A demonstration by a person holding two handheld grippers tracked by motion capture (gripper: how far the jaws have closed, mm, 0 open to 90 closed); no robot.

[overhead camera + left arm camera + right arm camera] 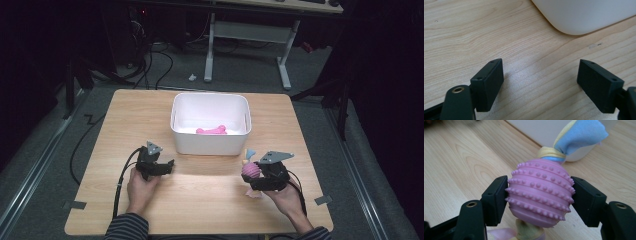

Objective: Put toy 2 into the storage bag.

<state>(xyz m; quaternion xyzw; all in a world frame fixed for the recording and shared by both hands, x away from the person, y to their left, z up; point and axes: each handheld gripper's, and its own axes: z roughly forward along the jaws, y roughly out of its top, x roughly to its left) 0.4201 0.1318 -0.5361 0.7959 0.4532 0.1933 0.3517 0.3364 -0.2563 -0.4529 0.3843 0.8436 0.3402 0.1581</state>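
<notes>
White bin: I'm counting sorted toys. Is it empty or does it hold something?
Not empty: the white bin holds one pink toy on its floor.

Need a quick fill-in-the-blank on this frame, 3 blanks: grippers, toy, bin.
1. The right gripper is shut on a studded ____ ball with cloth tied through it.
2. The left gripper has its jaws ____, with bare table between them.
3. A pink toy lies inside the ____ bin.

Missing words: pink; open; white
</notes>
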